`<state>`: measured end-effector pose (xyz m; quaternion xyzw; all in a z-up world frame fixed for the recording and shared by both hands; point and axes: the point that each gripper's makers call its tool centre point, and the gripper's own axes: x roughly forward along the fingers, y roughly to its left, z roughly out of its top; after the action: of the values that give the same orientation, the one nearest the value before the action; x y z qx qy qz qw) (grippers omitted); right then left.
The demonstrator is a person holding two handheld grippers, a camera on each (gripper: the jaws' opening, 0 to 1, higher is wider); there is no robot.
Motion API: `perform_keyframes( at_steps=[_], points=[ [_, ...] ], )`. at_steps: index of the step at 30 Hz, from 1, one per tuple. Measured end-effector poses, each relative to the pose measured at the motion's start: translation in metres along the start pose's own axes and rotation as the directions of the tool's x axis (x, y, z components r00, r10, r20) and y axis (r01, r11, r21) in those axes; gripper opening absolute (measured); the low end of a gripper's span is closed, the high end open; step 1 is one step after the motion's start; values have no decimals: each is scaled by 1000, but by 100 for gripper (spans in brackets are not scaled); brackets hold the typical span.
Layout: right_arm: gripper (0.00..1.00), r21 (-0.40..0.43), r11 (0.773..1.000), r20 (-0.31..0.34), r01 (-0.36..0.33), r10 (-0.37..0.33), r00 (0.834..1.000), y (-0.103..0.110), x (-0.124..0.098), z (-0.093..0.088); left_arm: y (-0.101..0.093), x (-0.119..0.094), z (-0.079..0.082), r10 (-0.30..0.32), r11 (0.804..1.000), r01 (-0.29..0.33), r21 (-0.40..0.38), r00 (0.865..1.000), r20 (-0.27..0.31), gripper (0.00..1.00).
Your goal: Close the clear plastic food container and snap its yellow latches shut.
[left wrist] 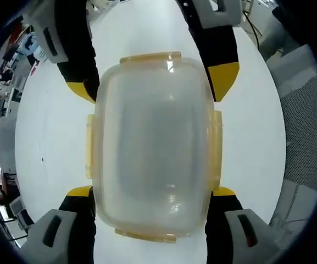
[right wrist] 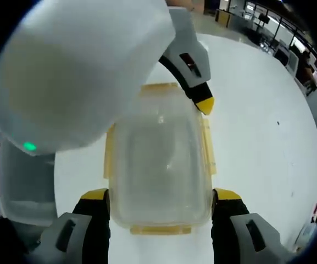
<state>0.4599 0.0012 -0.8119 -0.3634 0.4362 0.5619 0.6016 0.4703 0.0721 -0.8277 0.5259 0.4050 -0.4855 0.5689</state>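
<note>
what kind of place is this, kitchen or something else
Probably not a kitchen: more likely an open office or lab. The clear plastic food container sits on a plain white table, with cluttered desks and shelves at the edge of the left gripper view and rows of workstations far behind in the right gripper view.

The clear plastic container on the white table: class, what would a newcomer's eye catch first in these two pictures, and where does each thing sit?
First comes the clear container with its yellow latches, lid on, lying flat on the white table in the middle of both views. Next, the left gripper and the right gripper flank it from opposite ends, their yellow-tipped jaws open on either side of it. In the right gripper view, the left gripper's pale housing looms large at upper left.
</note>
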Motion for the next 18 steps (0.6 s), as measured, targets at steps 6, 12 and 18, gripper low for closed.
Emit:
perform_keyframes(
  at_steps=[6,12,18],
  points=[
    [76,-13,1000,-5,-3,3,1000,-1,0,0,0,1,1,-5,1000,6,-17,1000,13,84],
    [76,-17,1000,-5,-4,4,1000,-3,-1,-1,1,2,2,-6,1000,7,-22,1000,12,84],
    [76,-16,1000,-7,-5,4,1000,-3,0,-1,1,2,1,-4,1000,5,-20,1000,13,84]
  ],
)
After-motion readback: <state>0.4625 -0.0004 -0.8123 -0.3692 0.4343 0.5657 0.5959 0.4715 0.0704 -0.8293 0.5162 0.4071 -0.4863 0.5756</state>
